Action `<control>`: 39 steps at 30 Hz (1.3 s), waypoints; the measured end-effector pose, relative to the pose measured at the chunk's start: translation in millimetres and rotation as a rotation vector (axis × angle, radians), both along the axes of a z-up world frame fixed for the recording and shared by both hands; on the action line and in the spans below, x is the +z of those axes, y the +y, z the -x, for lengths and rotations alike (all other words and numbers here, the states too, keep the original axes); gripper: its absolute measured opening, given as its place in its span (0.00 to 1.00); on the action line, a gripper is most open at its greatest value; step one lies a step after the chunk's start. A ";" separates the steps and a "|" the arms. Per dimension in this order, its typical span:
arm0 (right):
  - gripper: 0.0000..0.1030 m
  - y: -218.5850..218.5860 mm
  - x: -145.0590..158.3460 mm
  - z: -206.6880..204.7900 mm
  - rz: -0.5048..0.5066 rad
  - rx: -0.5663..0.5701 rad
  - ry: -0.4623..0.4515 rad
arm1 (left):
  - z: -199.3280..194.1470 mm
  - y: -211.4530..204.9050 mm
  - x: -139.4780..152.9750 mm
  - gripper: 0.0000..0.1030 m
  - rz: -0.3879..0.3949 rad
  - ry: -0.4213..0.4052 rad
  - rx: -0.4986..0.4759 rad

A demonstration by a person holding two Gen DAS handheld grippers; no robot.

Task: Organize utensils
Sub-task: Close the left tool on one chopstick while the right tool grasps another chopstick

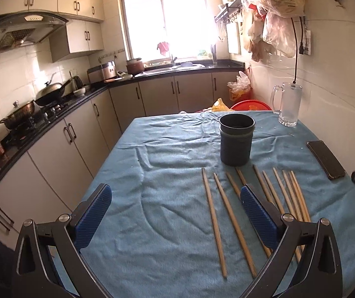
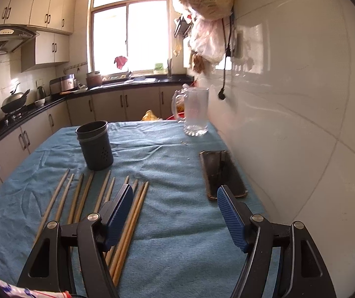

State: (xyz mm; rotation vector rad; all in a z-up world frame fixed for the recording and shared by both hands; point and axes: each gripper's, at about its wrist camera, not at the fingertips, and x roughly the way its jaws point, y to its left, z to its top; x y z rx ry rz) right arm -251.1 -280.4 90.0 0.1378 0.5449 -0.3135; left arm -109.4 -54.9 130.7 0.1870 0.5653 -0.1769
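Note:
Several wooden chopsticks [image 1: 213, 218] [image 2: 80, 196] lie side by side on the blue cloth [image 1: 157, 164] [image 2: 172, 164], their tips towards a dark round utensil holder [image 1: 236, 139] [image 2: 95, 145] that stands upright and looks empty. My left gripper [image 1: 176, 198] hovers open above the cloth, its right finger over the middle chopsticks and nothing between the pads. My right gripper [image 2: 175, 198] is open too, its left finger above the rightmost chopsticks, with bare cloth between its fingers.
A black phone [image 1: 326, 159] [image 2: 223, 173] lies near the white wall on the right. A clear glass mug [image 1: 288, 105] [image 2: 194, 110] stands at the table's far right corner. Kitchen counters and a stove [image 1: 40, 109] run along the left.

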 end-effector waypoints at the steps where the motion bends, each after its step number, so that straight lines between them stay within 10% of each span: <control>1: 0.72 -2.5 -1.3 -6.1 -0.013 0.009 0.013 | -8.0 0.4 -0.3 1.00 0.005 0.018 -0.008; 5: 0.72 -13.1 -10.5 -34.8 -0.091 0.066 0.078 | -45.7 0.8 -9.5 0.97 0.049 0.121 -0.040; 8: 0.69 -24.0 -25.5 -62.0 -0.179 0.106 0.155 | -79.2 -5.3 -26.7 0.75 0.066 0.237 -0.062; 13: 0.34 -37.8 -59.0 -105.5 -0.335 0.161 0.280 | -128.6 -12.7 -67.4 0.47 0.149 0.434 -0.085; 16: 0.33 -39.5 -71.3 -120.2 -0.373 0.176 0.312 | -146.9 -17.8 -85.7 0.41 0.183 0.504 -0.092; 21: 0.31 -35.1 -81.8 -133.4 -0.365 0.197 0.346 | -156.4 -36.8 -104.1 0.40 0.123 0.515 -0.113; 28: 0.27 -32.6 -87.5 -154.6 -0.328 0.183 0.375 | -170.4 -48.0 -115.0 0.15 0.063 0.530 -0.098; 39: 0.12 -29.8 -87.4 -184.6 -0.210 0.142 0.480 | -186.8 -46.6 -114.2 0.11 0.068 0.556 -0.101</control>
